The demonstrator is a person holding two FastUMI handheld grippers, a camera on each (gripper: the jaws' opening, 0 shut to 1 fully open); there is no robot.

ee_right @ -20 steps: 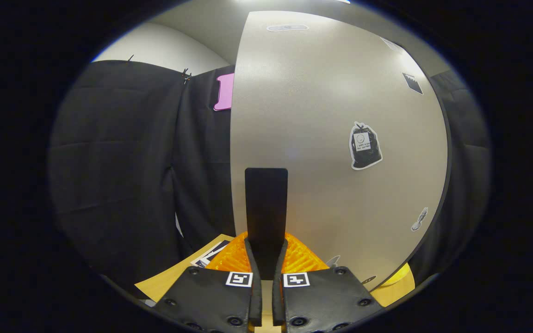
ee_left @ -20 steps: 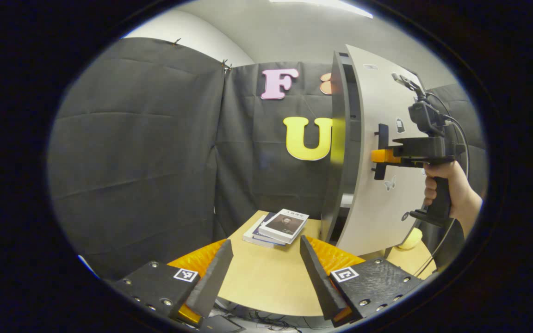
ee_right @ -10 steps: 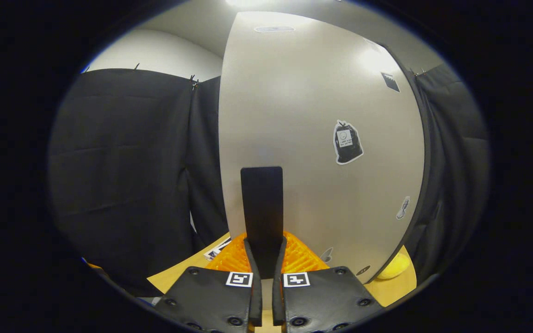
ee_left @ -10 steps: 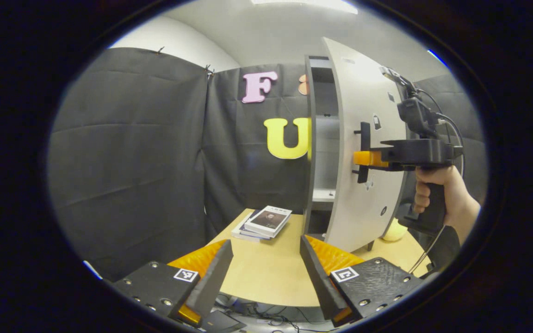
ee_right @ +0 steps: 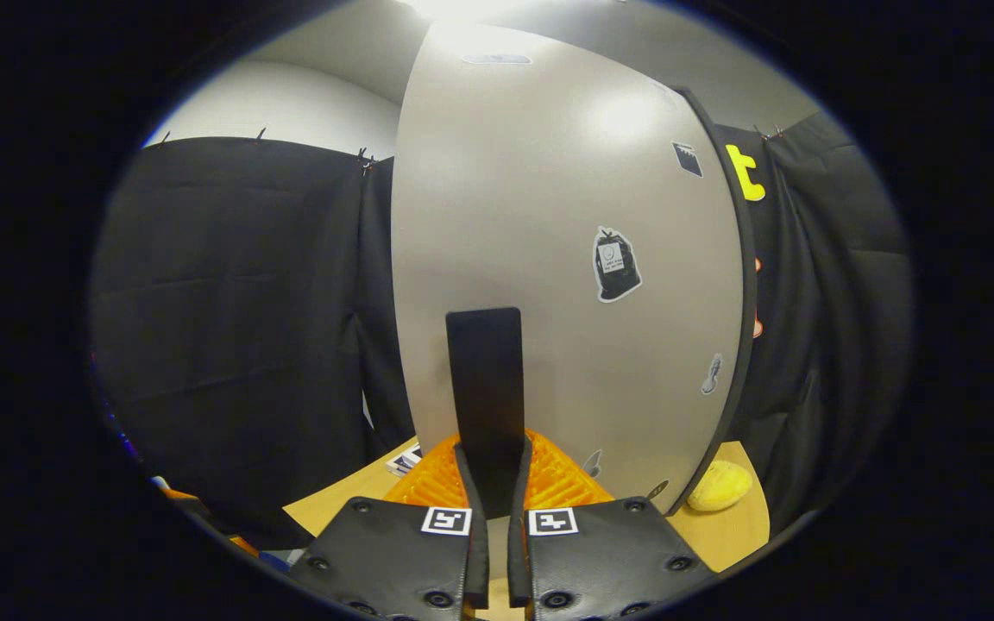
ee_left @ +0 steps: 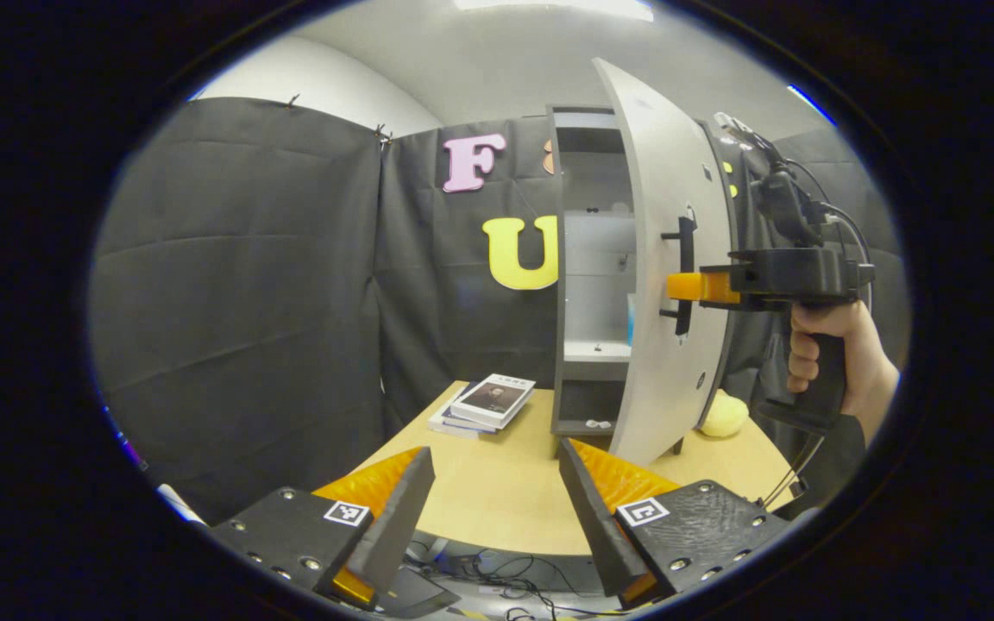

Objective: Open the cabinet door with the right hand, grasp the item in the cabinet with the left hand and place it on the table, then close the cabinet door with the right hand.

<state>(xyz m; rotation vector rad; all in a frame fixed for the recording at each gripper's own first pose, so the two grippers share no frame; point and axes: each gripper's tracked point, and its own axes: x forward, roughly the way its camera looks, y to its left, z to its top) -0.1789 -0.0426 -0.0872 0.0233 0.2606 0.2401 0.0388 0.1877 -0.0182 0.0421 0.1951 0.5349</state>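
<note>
We see the right gripper (ee_right: 493, 483) clamped on the black handle (ee_right: 485, 388) of the cabinet door (ee_left: 661, 259), swung partly open. Left gripper (ee_left: 493, 509) hangs wide open over the wooden table (ee_left: 497, 492); books (ee_left: 484, 403) and a yellow lump (ee_left: 724, 416) sit there. A bluish item (ee_left: 631, 319) on the cabinet shelf is too small to identify.

A: What does the left gripper (ee_left: 493, 509) look like up close?

B: Two wedge-shaped fingers (ee_left: 398, 517) on flat textured blocks, each block studded with round screws and carrying a small square black-and-white marker. Ribbed orange panels sit behind the fingers.

A: And the right gripper (ee_left: 678, 287)?

B: In the left gripper view it is a black pistol-style tool with an orange section near the front, a boxy black module mounted on top, and dark cables looping from it. The hand (ee_left: 833, 354) on its grip ends in a dark sleeve. In the right gripper view it (ee_right: 493, 509) has the same screwed blocks and square markers.
</note>
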